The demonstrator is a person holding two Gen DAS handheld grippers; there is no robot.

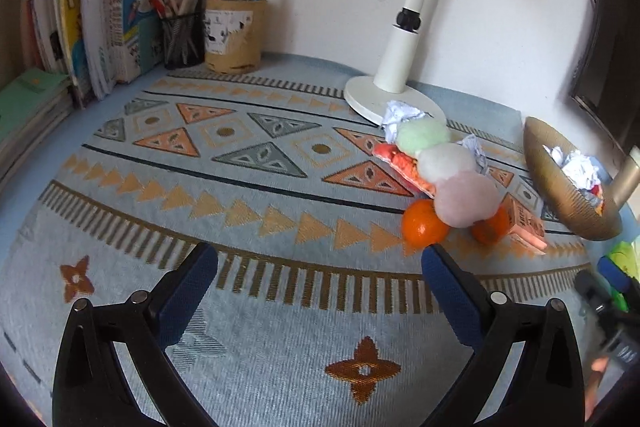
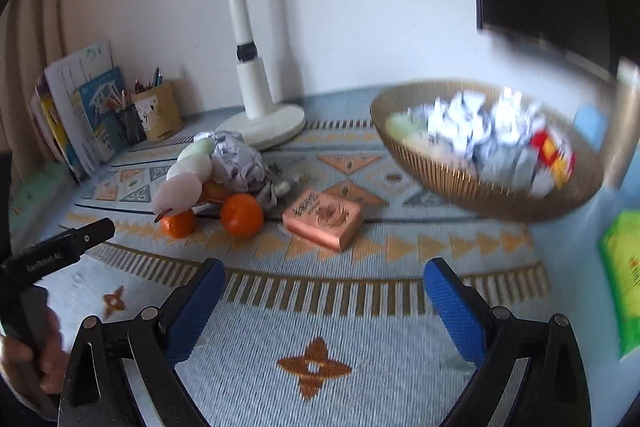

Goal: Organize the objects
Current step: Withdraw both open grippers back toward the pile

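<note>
Three-ball plush skewer lies diagonally, green end toward lamp base.

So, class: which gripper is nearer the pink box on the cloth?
Right. The right gripper faces the pink box just ahead; the left gripper sits further off, beyond an orange.

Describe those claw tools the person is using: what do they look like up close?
Each claw, left and right, has two black plastic arms shaped like open triangles, joined with round silver pins. The fingers end in flat blue textured pads. Seen from the right wrist view, the left tool's black body carries small white lettering, too blurred to read.
</note>
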